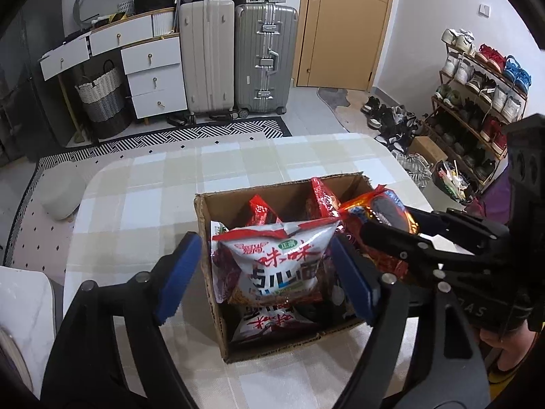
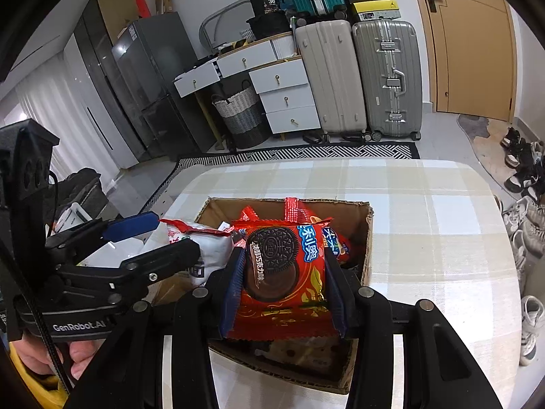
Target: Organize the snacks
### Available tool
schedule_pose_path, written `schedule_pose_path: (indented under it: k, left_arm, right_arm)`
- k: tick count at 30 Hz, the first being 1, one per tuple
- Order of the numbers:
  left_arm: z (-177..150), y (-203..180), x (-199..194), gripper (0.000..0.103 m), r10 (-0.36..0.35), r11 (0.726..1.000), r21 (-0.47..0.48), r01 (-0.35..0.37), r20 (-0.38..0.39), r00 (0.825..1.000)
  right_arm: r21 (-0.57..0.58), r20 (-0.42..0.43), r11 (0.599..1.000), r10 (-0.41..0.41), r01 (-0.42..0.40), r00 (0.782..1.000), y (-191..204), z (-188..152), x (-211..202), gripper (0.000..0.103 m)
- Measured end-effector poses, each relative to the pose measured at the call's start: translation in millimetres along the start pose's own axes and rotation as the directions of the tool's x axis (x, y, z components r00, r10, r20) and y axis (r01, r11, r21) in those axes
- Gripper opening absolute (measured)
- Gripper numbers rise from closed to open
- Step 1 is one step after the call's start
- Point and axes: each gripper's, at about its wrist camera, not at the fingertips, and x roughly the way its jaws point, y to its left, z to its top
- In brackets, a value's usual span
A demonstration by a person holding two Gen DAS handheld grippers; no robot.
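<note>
While most packets already sit in the open brown cardboard box (image 1: pixel 211 238) on the checked table, my left gripper (image 1: pixel 269 276) is spread around the white noodle bag (image 1: pixel 282 266) there, not pinching. My right gripper (image 2: pixel 282 286) clamps the red cookie pack (image 2: pixel 282 272) above it, not dropped yet.

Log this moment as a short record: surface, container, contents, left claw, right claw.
surface: table with a checked cloth
container: open cardboard box
contents: several snack packets, standing or stacked
left claw: open, blue pads either side of the white noodle packet, not pressing it
right claw: shut on the red cookie packet, held over the box
</note>
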Motion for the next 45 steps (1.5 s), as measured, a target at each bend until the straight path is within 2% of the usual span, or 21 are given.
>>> schedule_pose_path:
  k: [9, 15, 19, 29, 35, 36, 37, 39, 42, 45]
  left_arm:
    - [-9, 3, -26, 0.077, 0.026, 1.000, 0.004, -0.026, 0.002, 1.000]
    - [-15, 8, -53, 0.077, 0.031, 1.000, 0.002, -0.031, 0.019, 0.999]
    - [-21, 11, -73, 0.078, 0.041, 0.999, -0.007, -0.041, 0.035, 0.999]
    - [-51, 1, -133, 0.080, 0.024, 0.999, -0.042, -0.019, 0.113, 0.993]
    - [-75, -7, -175, 0.081, 0.034, 0.999, -0.044, -0.027, 0.169, 0.985]
    - [-82, -8, -182, 0.081, 0.035, 0.998, -0.049, -0.026, 0.183, 0.982]
    - [-90, -7, -190, 0.081, 0.026, 0.998, -0.053, -0.016, 0.199, 0.980]
    - [-104, -5, -201, 0.082, 0.024, 0.998, -0.058, -0.011, 0.227, 0.973]
    - [-131, -3, -221, 0.086, 0.048, 0.997, -0.072, -0.029, 0.281, 0.959]
    - [-154, -1, -235, 0.088, 0.067, 0.995, -0.084, -0.043, 0.298, 0.952]
  right_arm:
    - [0.019, -0.027, 1.000, -0.015, 0.016, 1.000, 1, -4, 4, 0.044]
    - [0.017, 0.006, 0.999, -0.044, 0.044, 0.999, 5, -3, -7, 0.046]
    - [0.012, 0.030, 0.999, -0.043, 0.043, 0.999, 11, -4, -22, 0.046]
    - [-0.054, 0.178, 0.997, -0.049, 0.060, 0.983, 47, -16, -99, 0.048]
    - [-0.101, 0.261, 0.993, -0.036, 0.064, 0.965, 64, -38, -148, 0.059]
    - [-0.105, 0.271, 0.992, -0.034, 0.065, 0.962, 65, -43, -154, 0.066]
    - [-0.113, 0.294, 0.991, -0.030, 0.065, 0.955, 68, -50, -164, 0.072]
    - [-0.119, 0.323, 0.991, -0.020, 0.062, 0.946, 72, -65, -177, 0.079]
    - [-0.107, 0.362, 0.994, 0.008, 0.034, 0.932, 71, -87, -197, 0.080]
    - [-0.116, 0.409, 0.993, 0.021, 0.030, 0.912, 72, -111, -217, 0.090]
